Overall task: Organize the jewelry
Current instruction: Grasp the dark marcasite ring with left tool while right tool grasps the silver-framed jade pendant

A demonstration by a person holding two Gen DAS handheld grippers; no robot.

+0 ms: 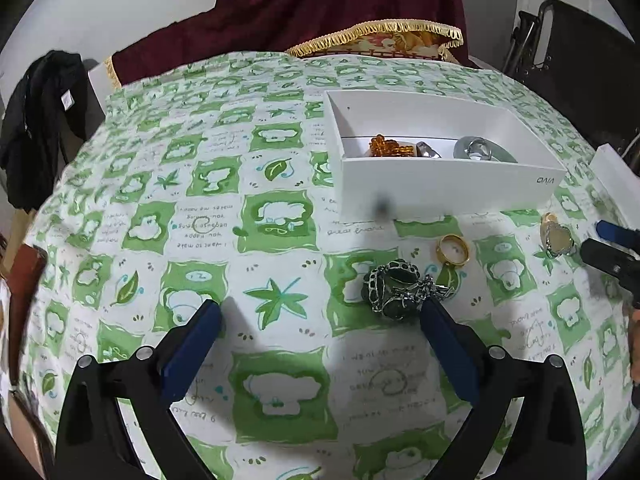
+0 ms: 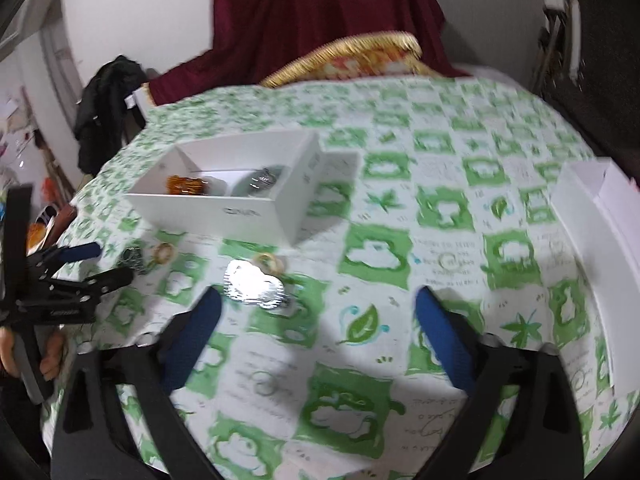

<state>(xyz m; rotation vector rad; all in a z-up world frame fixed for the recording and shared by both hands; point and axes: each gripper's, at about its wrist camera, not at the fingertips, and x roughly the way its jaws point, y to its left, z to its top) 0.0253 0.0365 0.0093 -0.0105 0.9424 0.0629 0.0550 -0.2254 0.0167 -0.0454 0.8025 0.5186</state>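
Left wrist view: dark stone bracelet point(image 1: 394, 286) sharp, right's blurred, both grippers wide open, empty.

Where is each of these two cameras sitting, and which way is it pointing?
Left wrist: rides the left gripper, looking forward over its blue fingers at the dark stone bracelet, gold ring and white box.
Right wrist: rides the right gripper, facing the shiny pendant; the person's hand shows at the left edge.
Shared: both see the white box, the green tablecloth and the other gripper.
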